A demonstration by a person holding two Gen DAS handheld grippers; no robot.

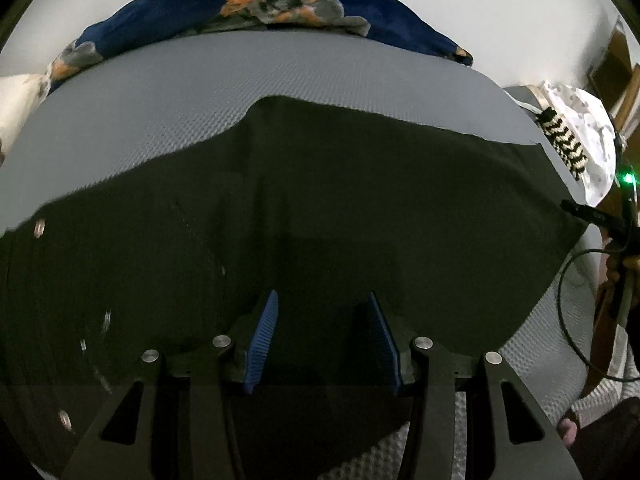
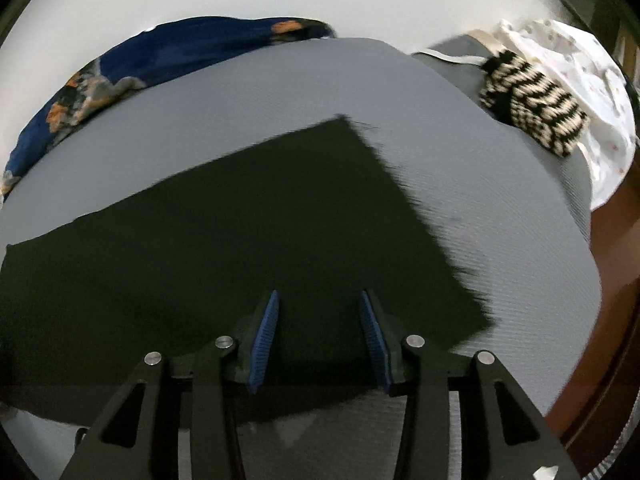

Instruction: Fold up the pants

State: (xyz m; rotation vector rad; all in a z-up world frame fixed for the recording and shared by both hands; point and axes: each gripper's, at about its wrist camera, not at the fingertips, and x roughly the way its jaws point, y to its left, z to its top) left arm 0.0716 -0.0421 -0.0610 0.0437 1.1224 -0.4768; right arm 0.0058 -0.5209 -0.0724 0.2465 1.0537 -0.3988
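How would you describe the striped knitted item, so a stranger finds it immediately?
Start from the grey bed surface and go to its far right corner. There the knitted item lies against white dotted fabric. Only it has black and cream zigzag stripes.

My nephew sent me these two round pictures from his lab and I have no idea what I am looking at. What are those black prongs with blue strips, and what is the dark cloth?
There is no robot here: a person holds a two-finger gripper in each hand, each with a wide-angle camera looking along its fingers. One picture comes from the left gripper, the other from the right gripper. The blue strips are the fingers' grip pads. Both grippers stand open above the dark pants, holding nothing. The pants lie flat on a grey mat. Behind lie a blue patterned cloth and a black-and-cream striped knit.
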